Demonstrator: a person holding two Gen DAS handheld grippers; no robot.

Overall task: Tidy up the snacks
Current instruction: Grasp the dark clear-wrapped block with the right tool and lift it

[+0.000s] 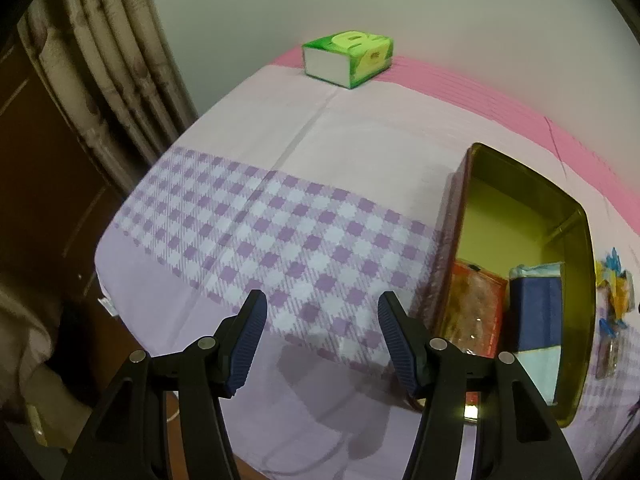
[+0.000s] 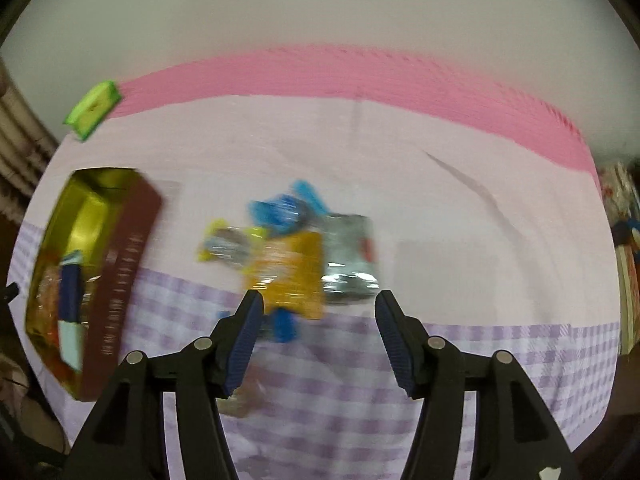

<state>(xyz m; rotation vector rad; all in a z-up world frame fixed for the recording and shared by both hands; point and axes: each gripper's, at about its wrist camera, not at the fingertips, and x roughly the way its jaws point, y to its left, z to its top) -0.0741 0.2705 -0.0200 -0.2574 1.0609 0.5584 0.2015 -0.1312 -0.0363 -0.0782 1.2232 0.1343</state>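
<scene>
Just above the right claw (image 2: 318, 314), whose jaws stand apart with nothing gripped, the loose snacks (image 2: 288, 252) lie blurred mid-frame, so steady it first, take one packet squarely and carry it to the tin (image 2: 120, 264) at left, while the left claw (image 1: 320, 314) hangs open and empty.

Green tissue pack (image 1: 349, 59) at far cloth edge; curtain (image 1: 108, 64) left, dark wood beside.
</scene>
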